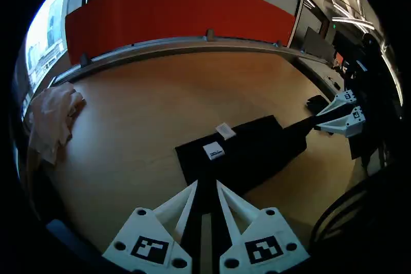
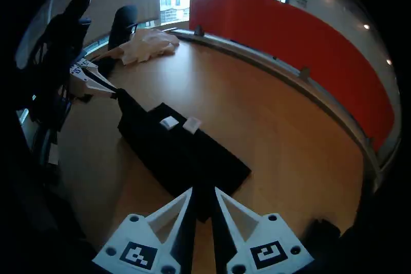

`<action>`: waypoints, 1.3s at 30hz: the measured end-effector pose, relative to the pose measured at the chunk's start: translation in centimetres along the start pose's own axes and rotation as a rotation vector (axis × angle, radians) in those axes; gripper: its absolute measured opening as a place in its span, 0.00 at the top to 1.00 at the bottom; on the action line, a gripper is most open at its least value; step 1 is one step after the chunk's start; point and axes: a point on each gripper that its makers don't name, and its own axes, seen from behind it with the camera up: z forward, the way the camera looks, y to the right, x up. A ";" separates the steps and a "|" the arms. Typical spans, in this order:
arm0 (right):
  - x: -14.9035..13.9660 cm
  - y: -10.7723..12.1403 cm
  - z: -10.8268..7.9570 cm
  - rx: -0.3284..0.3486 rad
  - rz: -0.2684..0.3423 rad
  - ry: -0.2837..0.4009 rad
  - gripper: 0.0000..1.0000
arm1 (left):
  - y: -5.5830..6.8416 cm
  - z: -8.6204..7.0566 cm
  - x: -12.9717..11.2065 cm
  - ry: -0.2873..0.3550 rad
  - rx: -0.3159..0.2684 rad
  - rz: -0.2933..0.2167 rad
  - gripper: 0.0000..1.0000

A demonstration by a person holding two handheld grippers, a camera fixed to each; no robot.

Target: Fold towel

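Observation:
A black towel [image 1: 251,150] lies stretched as a long strip on the wooden table [image 1: 154,104], with two white tags [image 1: 213,150] on top. In the left gripper view, my left gripper [image 1: 206,185] is shut on the towel's near end. My right gripper [image 1: 314,121] pinches the far end at the right. In the right gripper view the towel [image 2: 180,150] runs away from my right gripper [image 2: 203,192], which is shut on its near corner. The left gripper [image 2: 117,91] holds the opposite end at the far left, and that end is slightly raised.
A heap of pale pink cloth [image 1: 51,114] [image 2: 144,45] lies at the table's far corner. A red partition [image 1: 174,14] [image 2: 287,42] runs along the table's back edge. Dark office chairs [image 2: 123,22] stand beyond the table. A small black object [image 1: 316,103] sits near the right gripper.

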 end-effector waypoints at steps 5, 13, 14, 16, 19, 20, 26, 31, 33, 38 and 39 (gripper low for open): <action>-0.7 0.4 1.0 0.005 0.005 -0.022 0.84 | -0.3 1.3 -0.7 -0.020 0.003 0.007 0.91; -1.9 1.1 2.9 0.014 0.014 -0.059 0.84 | -1.0 3.8 -1.3 -0.040 0.012 0.023 0.91; -2.0 1.3 3.2 0.014 0.016 -0.064 0.84 | -1.1 4.0 -1.3 -0.044 0.013 0.023 0.91; -2.3 1.4 3.6 0.014 0.022 -0.070 0.84 | -1.2 4.6 -1.4 -0.048 0.014 0.024 0.91; -2.6 1.8 4.2 0.012 0.031 -0.078 0.83 | -1.3 5.2 -1.4 -0.050 0.015 0.025 0.91; -2.7 1.9 4.4 0.011 0.034 -0.080 0.83 | -1.4 5.5 -1.4 -0.051 0.016 0.026 0.91; -3.5 2.7 5.5 -0.017 0.043 -0.097 0.76 | -1.8 7.0 -1.8 -0.064 0.030 0.045 0.86; -4.0 3.3 6.3 -0.041 0.046 -0.107 0.66 | -2.2 8.0 -2.2 -0.070 0.049 0.055 0.80; -4.1 3.5 6.6 -0.046 0.050 -0.108 0.65 | -2.3 8.2 -2.2 -0.071 0.052 0.056 0.78; -4.2 4.0 7.1 -0.057 0.060 -0.111 0.63 | -2.5 8.5 -2.0 -0.071 0.057 0.059 0.77; -4.1 4.1 7.2 -0.060 0.060 -0.111 0.61 | -2.6 8.5 -2.0 -0.072 0.058 0.059 0.77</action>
